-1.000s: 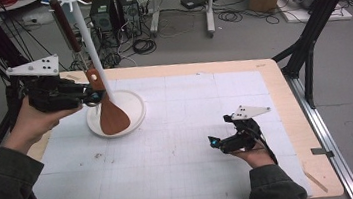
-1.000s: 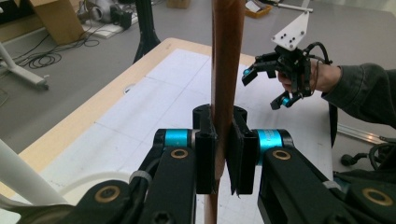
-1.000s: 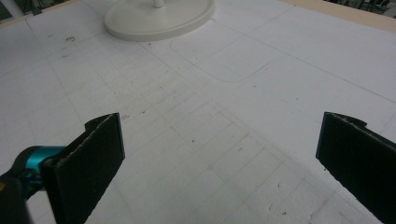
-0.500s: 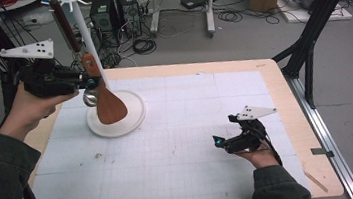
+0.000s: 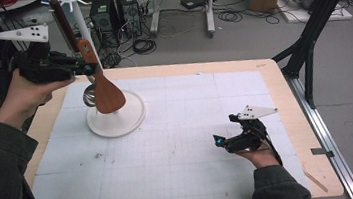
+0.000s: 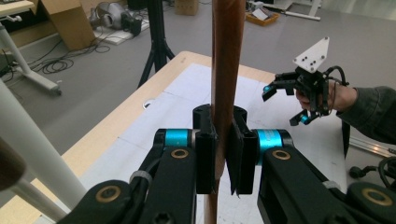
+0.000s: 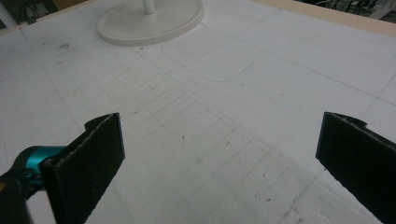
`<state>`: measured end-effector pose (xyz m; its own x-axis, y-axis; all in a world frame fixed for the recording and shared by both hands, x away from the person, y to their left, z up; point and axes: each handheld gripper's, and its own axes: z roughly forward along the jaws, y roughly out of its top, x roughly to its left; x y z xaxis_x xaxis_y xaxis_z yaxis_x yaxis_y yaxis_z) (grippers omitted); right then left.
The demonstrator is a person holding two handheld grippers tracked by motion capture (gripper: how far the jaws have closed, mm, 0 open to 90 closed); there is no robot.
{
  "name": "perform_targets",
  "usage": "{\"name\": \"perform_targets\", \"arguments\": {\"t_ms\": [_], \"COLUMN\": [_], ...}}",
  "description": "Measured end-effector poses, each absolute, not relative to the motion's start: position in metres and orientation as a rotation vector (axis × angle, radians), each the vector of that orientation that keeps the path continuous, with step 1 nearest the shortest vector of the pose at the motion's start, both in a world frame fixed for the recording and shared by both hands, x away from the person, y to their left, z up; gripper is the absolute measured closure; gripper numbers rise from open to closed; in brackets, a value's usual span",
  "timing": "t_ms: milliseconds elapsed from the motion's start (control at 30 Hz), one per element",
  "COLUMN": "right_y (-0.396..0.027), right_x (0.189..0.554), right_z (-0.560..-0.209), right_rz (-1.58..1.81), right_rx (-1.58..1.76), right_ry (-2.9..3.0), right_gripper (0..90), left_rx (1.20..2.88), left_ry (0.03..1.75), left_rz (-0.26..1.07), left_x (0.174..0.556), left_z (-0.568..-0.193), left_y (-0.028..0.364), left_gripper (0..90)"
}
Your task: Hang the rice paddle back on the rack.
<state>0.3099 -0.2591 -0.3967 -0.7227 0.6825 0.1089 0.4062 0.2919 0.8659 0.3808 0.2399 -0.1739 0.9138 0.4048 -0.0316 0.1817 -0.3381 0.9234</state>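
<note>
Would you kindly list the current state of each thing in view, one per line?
Wooden spatula: lifted off the table, blade down, handle clamped.
Left tongs: shut on the wooden spatula's handle.
Right tongs: open, holding nothing, low over the mat.
White stand: upright, base flat on the mat.

In the left gripper view, the wooden spatula [image 6: 227,70] handle runs off the top edge, its blade out of frame; the white stand's pole [image 5: 75,35] is partly hidden behind the spatula in the high view
</note>
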Motion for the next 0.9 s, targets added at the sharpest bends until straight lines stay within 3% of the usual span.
{"name": "perform_targets", "arguments": {"t_ms": [900], "right_y": [-0.26], "right_x": [0.313], "right_z": [-0.397], "right_rz": [1.424], "right_rx": [1.001], "right_ry": [2.268], "right_gripper": [0.4], "left_rx": [1.881], "left_ry": [0.481], "left_rz": [0.297], "left_x": [0.408], "left_z": [-0.135], "left_y": [0.247], "left_gripper": [82.5]}}
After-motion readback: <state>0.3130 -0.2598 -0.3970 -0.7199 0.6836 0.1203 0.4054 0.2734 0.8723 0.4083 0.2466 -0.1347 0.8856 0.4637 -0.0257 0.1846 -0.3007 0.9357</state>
